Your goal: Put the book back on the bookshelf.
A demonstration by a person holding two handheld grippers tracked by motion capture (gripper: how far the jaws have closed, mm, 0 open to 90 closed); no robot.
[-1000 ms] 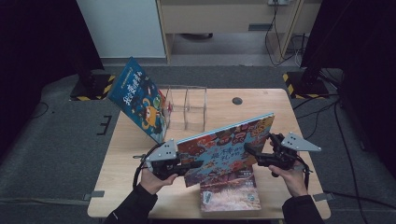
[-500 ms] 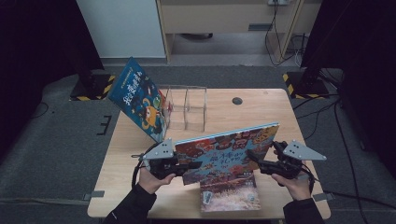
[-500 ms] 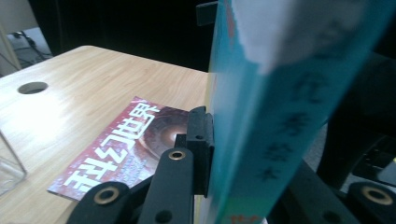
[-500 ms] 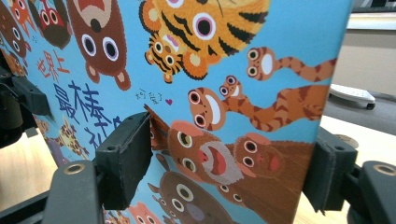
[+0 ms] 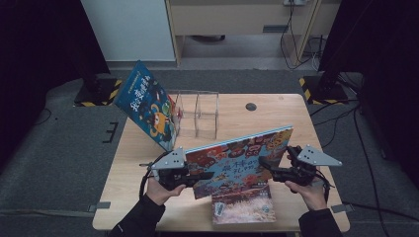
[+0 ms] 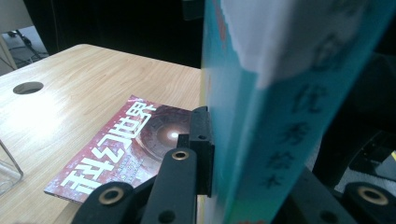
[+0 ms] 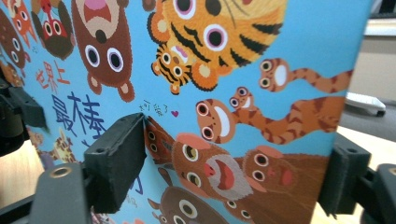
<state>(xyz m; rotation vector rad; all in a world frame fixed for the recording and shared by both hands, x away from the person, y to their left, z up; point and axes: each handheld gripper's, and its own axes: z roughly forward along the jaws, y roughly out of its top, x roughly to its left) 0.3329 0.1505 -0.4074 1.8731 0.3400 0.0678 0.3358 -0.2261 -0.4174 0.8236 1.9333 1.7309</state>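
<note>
Now the animal picture book [image 5: 239, 159] hangs tilted above the worktop [image 5: 276, 106], its long axis running from the left gripper [image 5: 205, 175] up to the right gripper [image 5: 264, 165], and the clear rack [image 5: 196, 114] stands behind it. The left gripper is clamped on the book's lower left edge. The right gripper's jaws stand wide apart against the cover, one touching it. A magazine [image 5: 242, 205] lies flat just below the book.

Dim room with dark edges; glare on the table [image 6: 70, 88], near book spine [image 6: 280, 140] blurred.
</note>
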